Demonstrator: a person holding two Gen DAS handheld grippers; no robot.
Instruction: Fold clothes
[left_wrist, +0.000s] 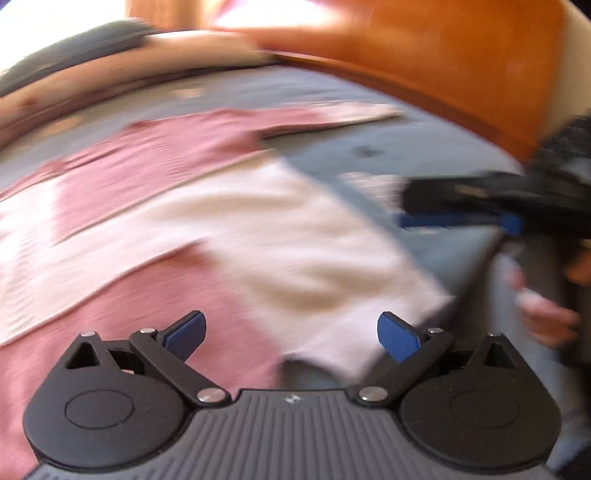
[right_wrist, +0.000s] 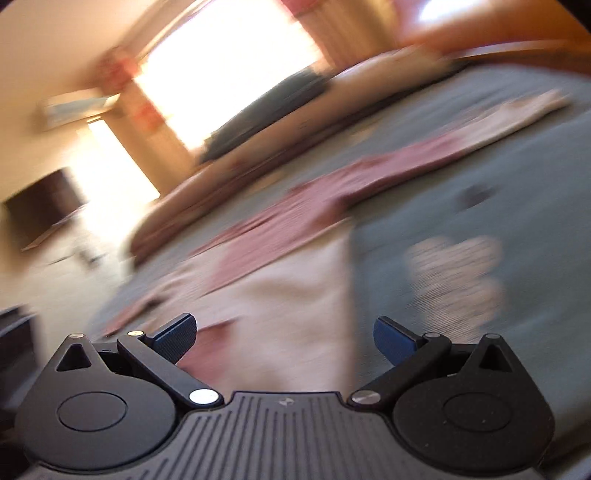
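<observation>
Both views motion-blurred, detail limited.

Pink-and-white striped garment (left_wrist: 155, 206) lies spread flat on the grey-blue bedspread (left_wrist: 332, 110) of a bed, with an orange-brown wooden headboard (left_wrist: 424, 62) at the far side. A sleeve or edge of the garment runs toward the headboard. A paler, whitish panel of the same cloth lies on the near side, in front of both cameras.

Left gripper (left_wrist: 291, 336): blue-padded fingers spread wide, nothing between them, hovering over the garment's near part. Contact with cloth: cannot tell.

Right gripper (right_wrist: 284, 338): fingers also spread wide, empty, over the pale panel near the garment's edge. From the left wrist view it shows at the right (left_wrist: 410, 210), out over bare bedspread just beside the garment's edge, black body with a blue pad visible.

Small pale patterned patch (right_wrist: 458, 266) sits on the bedspread apart from the garment; too blurred to identify.

Bright window (right_wrist: 229, 70) and dark low furniture (right_wrist: 44, 206) in the background of the right wrist view.
</observation>
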